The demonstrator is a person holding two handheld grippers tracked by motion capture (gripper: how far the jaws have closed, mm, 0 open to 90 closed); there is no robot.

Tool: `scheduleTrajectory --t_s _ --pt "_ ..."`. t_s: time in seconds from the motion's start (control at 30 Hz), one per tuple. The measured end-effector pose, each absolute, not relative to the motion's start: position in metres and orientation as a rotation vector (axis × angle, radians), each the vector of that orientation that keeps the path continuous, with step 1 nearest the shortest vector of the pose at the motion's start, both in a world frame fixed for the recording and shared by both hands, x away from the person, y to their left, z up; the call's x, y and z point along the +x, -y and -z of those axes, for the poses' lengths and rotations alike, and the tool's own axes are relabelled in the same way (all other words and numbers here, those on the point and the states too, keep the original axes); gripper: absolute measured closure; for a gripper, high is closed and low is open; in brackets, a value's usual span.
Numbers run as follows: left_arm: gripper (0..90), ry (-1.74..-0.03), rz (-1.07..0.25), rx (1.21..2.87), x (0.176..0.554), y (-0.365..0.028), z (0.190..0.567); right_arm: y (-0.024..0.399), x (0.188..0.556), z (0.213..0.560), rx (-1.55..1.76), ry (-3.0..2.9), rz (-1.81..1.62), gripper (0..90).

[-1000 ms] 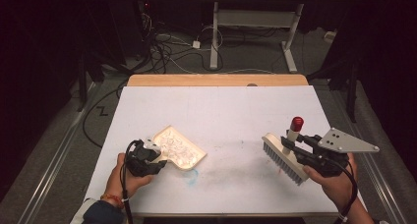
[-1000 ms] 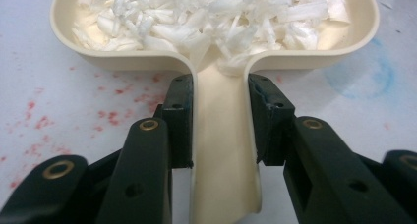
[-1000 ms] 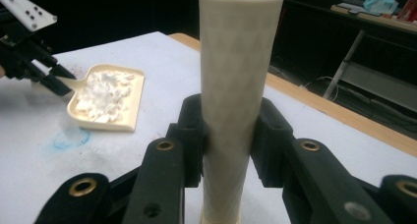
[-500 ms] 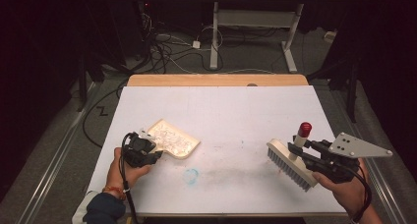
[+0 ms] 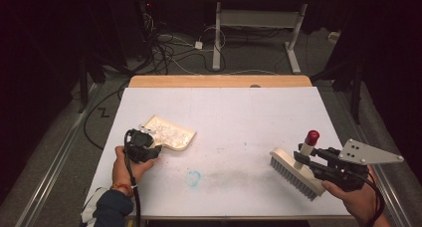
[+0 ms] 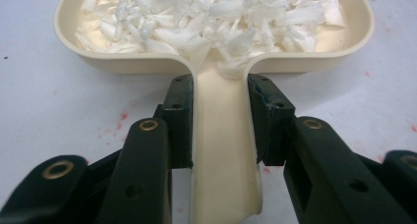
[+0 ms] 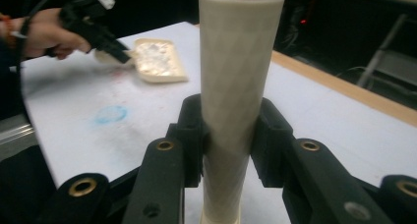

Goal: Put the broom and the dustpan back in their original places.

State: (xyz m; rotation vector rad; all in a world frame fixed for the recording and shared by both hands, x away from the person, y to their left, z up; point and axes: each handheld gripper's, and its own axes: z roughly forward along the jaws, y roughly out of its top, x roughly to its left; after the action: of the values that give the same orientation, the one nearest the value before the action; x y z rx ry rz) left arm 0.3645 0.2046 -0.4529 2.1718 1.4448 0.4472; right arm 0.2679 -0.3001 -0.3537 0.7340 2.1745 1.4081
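A cream dustpan (image 5: 169,134) full of white shreds (image 6: 211,17) lies on the white table at the left. My left gripper (image 5: 144,146) is shut on the dustpan's handle (image 6: 221,150), with a pad on each side of it. At the right, a cream scrubbing brush (image 5: 293,171) with grey bristles rests near the table's front edge. Its upright handle (image 7: 236,96) has a red cap (image 5: 312,137), and my right gripper (image 5: 311,160) is shut on that handle. In the right gripper view the dustpan (image 7: 157,61) lies far off beside the other hand.
A blue smudge (image 5: 193,177) and faint red specks mark the white table top (image 5: 234,112). A wooden strip (image 5: 219,81) runs along the far edge. Cables and desk legs (image 5: 217,33) stand on the dark floor beyond.
The brush has slid right and toward the front edge with my right gripper. The dustpan has shifted left and slightly back with my left gripper.
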Motion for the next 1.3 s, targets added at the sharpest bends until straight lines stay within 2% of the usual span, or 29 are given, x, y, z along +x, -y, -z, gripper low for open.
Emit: scheduleTrajectory --t_s 0.2,0.33,0.5,0.57,0.77,1.03,1.13,1.3 --pt "62.8 -1.465 -0.395 2.107 0.367 -0.199 0.459 0.301 0.284 0.359 0.736 -2.330 -1.390 70.3" --pt "50.2 -1.439 -0.342 2.097 0.359 -0.193 0.463 0.301 0.304 0.367 0.795 -2.329 -1.338 70.0" --pt "38.2 -1.361 -0.364 2.154 0.346 -0.183 0.462 0.303 0.330 0.369 0.834 -2.301 -1.296 65.9" --pt "37.6 -1.328 -0.344 2.152 0.341 -0.184 0.462 0.304 0.340 0.370 0.874 -2.276 -1.276 63.7" --pt "33.4 -1.231 -0.423 2.173 0.325 -0.191 0.462 0.305 0.372 0.376 1.030 -2.185 -1.169 58.6" --pt "28.0 -1.082 -0.540 2.057 0.297 -0.210 0.462 0.288 0.416 0.386 1.133 -2.133 -1.071 58.6" --pt "21.3 -1.046 -0.588 2.032 0.285 -0.212 0.467 0.277 0.428 0.390 1.144 -2.116 -1.040 58.5" --pt "20.0 -1.015 -0.612 2.040 0.279 -0.212 0.472 0.269 0.438 0.393 1.176 -2.040 -1.029 53.4"
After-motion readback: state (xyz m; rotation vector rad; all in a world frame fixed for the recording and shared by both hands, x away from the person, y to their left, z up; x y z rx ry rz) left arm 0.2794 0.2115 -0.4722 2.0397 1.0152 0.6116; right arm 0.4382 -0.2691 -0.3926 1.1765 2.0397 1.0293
